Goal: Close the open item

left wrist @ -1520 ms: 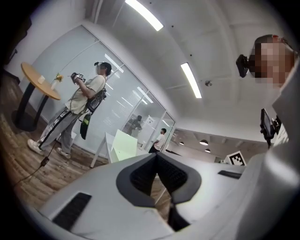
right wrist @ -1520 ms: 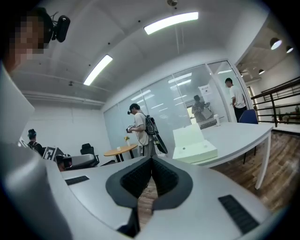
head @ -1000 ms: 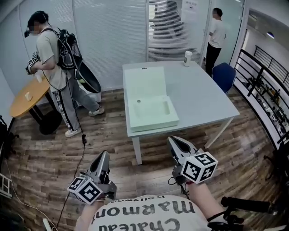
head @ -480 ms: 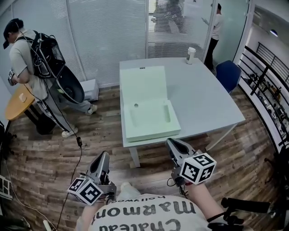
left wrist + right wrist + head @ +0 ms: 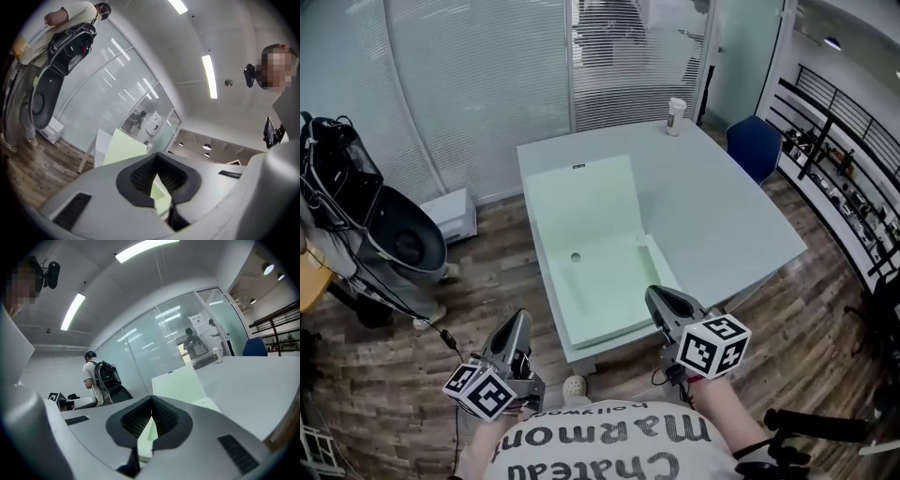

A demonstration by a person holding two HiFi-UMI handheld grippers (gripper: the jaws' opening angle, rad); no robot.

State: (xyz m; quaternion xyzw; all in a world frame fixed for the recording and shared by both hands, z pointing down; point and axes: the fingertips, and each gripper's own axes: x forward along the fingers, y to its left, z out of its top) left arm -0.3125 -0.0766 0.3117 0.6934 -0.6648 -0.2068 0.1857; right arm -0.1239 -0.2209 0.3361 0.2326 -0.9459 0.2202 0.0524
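- In the head view I have the open box (image 5: 598,253) on the near left part of the table (image 5: 722,216). It is pale green. Its shallow tray reaches the table's near edge and its lid is swung back toward the far side.
- No view tells me whether that lid lies flat or leans.
- In the same view the left gripper (image 5: 518,322) hangs over the wooden floor (image 5: 487,272), short of the table and left of the box. The right gripper (image 5: 659,295) sits close to the tray's near right corner.
- Only the gripper views settle the jaws. In the left gripper view the left gripper (image 5: 157,157) has its tips pressed together with nothing between them. A sliver of green box shows through the gap lower down.
- The right gripper view shows the same for the right gripper (image 5: 151,399): tips meeting, holding nothing, the box (image 5: 180,383) beyond them.
- The head view shows a white cup (image 5: 676,114) at the table's far edge and a blue chair (image 5: 752,147) past the far right corner. The right gripper view catches both, small: the cup (image 5: 216,354) and the chair (image 5: 255,347).
- The gripper views show a person with a backpack (image 5: 96,376); the head view shows only the backpack (image 5: 337,178) at its left edge.
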